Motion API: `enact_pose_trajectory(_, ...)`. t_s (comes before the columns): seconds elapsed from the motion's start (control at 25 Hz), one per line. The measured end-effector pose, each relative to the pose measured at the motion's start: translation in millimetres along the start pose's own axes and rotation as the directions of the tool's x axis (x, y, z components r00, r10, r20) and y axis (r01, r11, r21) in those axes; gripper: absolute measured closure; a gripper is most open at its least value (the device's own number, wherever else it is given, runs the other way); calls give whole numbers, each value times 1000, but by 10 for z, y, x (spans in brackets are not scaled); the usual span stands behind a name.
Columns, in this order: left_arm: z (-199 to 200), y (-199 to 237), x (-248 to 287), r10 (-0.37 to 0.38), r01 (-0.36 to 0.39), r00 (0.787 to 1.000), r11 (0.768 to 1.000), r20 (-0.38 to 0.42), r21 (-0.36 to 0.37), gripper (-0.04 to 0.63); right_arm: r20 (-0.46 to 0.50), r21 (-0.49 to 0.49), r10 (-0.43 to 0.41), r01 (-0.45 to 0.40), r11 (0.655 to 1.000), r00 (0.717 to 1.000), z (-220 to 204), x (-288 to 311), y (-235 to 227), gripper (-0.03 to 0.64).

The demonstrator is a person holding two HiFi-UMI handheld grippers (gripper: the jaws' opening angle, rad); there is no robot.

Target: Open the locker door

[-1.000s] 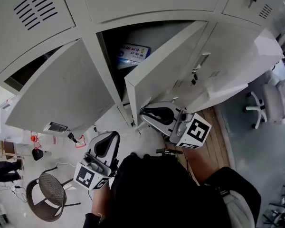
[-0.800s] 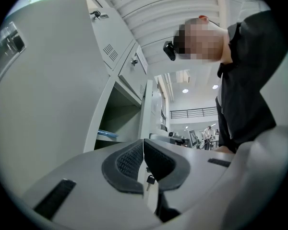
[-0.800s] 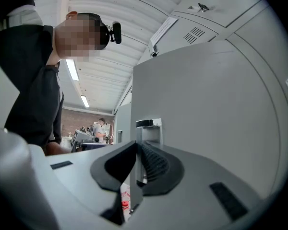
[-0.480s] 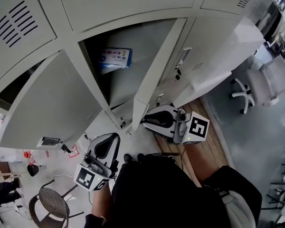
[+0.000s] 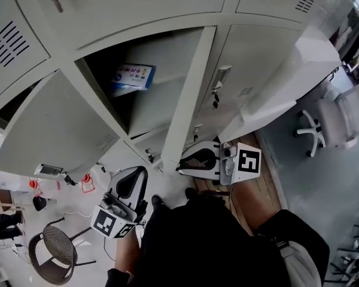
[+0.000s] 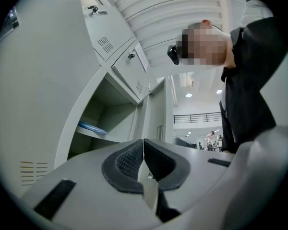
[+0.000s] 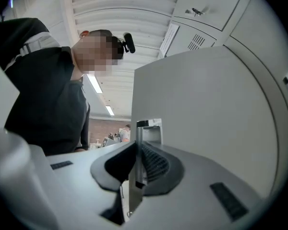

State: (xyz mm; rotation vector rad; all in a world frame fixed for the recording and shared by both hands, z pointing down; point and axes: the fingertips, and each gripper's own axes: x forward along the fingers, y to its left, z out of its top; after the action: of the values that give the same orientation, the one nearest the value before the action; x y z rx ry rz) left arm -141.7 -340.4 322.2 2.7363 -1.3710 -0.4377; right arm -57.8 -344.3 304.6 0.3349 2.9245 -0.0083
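Locker door (image 5: 188, 100), a pale grey metal sheet, is standing swung out toward the person in the middle of the locker wall. In the head view it is showing mostly its thin edge. The locker box to its left is lying open, and a flat blue packet (image 5: 130, 76) is sitting on the shelf far inside.

The job looks nearly done. The step in hand seems to be the last bit of the swing. The next move is probably calling for a soft pull that follows the door's curve a little more to the right, and then letting go.

The right gripper (image 5: 184, 159), white with black pads, is biting the near bottom edge of the door. In the right gripper view its jaws are pressing close together with only the thin door edge (image 7: 136, 143) between them.

The left gripper (image 5: 134, 175), white with black pads too, is hanging near the person's body, well apart from the door. Its jaws are touching each other at the tips and are holding nothing.
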Motion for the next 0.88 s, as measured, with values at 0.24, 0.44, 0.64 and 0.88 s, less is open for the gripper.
enact_pose_trajectory(0.24,-125,-291,217,68,-68,998,997,9,30,578,38,38,155,-156,987,987,93,-393,144,569)
enact_pose_trajectory(0.44,-189,-444,299,124,-124,992,991,13,45,578,63,60,259,-262,963,964,132,-671,188,569)
enact_pose_trajectory(0.64,-166,-574,335,149,-149,989,987,0,59,578,87,102,328,-336,936,941,162,-904,220,568)
enact_pose_trajectory(0.88,-137,-642,453,144,-143,990,987,-7,75,578,72,116,394,-400,909,916,191,-1083,197,568)
